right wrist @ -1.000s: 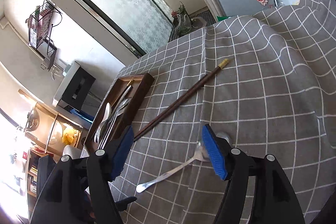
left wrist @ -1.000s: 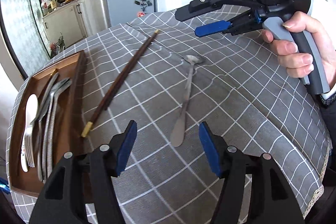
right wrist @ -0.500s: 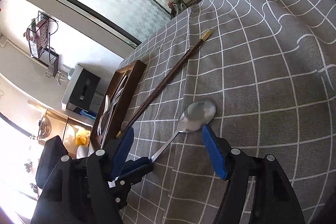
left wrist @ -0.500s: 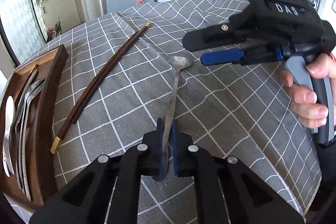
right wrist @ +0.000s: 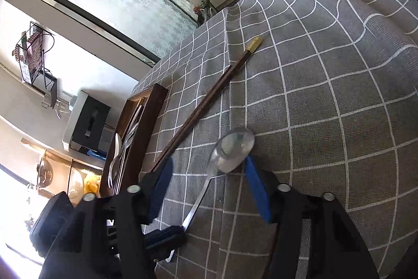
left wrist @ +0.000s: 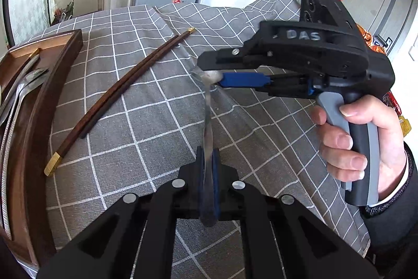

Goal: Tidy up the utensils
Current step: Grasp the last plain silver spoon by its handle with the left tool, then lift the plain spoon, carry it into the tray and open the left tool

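Gingham tablecloth point(left wrist: 146, 122) underlies left hand-held gripper point(left wrist: 208, 164) clamping spoon point(left wrist: 209, 122); right point(right wrist: 206, 174) gapes.

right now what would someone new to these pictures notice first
The spoon, its handle pinched in the left gripper at the bottom of the left view, its bowl between the open fingers of the right gripper. Then the dark chopsticks lying diagonally on the grey checked cloth, beside the wooden tray of cutlery.

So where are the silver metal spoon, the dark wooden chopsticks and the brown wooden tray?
silver metal spoon point(right wrist: 235, 148), right wrist view, bowl.
dark wooden chopsticks point(left wrist: 122, 88), left wrist view, mid-shafts.
brown wooden tray point(left wrist: 60, 64), left wrist view, right wall.
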A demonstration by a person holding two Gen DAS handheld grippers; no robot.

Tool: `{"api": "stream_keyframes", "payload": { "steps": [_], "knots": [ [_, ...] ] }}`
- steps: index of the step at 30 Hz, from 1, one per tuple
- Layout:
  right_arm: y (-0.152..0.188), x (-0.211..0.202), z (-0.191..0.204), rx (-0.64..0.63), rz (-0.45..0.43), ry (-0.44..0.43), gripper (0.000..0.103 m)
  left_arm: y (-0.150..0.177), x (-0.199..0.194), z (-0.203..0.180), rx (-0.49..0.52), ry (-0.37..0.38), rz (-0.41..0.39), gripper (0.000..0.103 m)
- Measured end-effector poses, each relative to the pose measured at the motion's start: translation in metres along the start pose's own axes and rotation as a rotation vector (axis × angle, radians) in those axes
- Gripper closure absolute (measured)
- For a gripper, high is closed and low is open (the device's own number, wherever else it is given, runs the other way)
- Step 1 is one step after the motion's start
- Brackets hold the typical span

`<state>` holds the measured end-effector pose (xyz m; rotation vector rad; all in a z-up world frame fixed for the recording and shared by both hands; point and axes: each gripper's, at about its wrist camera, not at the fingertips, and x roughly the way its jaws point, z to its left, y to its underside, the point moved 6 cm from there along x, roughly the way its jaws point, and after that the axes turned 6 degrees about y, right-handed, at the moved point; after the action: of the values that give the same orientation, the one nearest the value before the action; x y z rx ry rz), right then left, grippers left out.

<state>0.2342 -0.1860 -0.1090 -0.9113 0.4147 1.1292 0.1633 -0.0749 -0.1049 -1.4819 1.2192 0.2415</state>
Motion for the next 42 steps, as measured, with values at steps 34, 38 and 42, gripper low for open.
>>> {"api": "stream_keyframes", "payload": {
  "steps": [34, 38, 42],
  "knots": [
    [0.022, 0.030, 0.051, -0.100, 0.051, 0.225, 0.072, 0.042, -0.055, 0.003, 0.194, -0.187, -0.031, 0.100],
    [0.020, 0.024, 0.048, -0.079, 0.037, 0.190, 0.078, 0.041, -0.057, 0.003, 0.187, -0.178, -0.049, 0.100],
    [0.016, 0.018, 0.064, -0.097, 0.025, 0.162, 0.086, 0.040, -0.065, 0.008, 0.179, -0.177, -0.063, 0.100]
  ]
}}
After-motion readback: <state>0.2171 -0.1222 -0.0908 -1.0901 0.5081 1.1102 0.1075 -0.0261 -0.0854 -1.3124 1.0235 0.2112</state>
